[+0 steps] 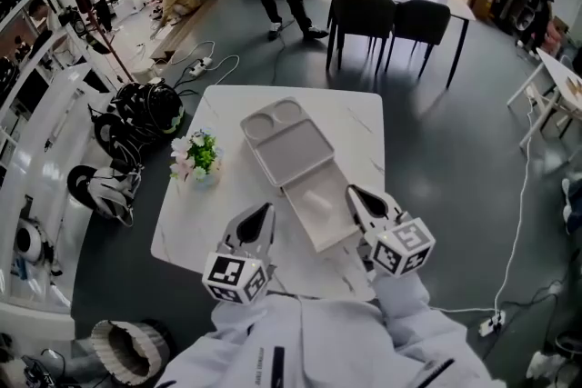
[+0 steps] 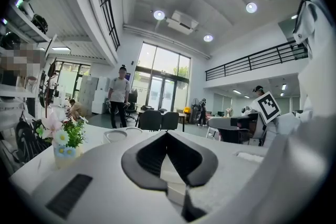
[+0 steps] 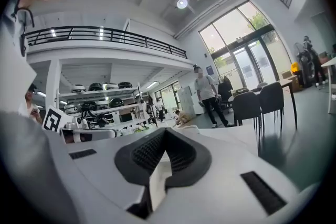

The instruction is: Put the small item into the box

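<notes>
The left gripper (image 1: pixel 264 212) and right gripper (image 1: pixel 355 194) are held pressed together, empty. The open box (image 1: pixel 291 152) is seen just ahead between them, nearer the right, its long axis running away leftward. A pale patch (image 1: pixel 318 193) inside may be the small item.

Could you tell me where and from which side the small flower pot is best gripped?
Probably low on the flower pot, below the blooms, coming in level from its table-centre side with the left gripper: the blooms spread over the top, so a grasp from above would crush them.
</notes>
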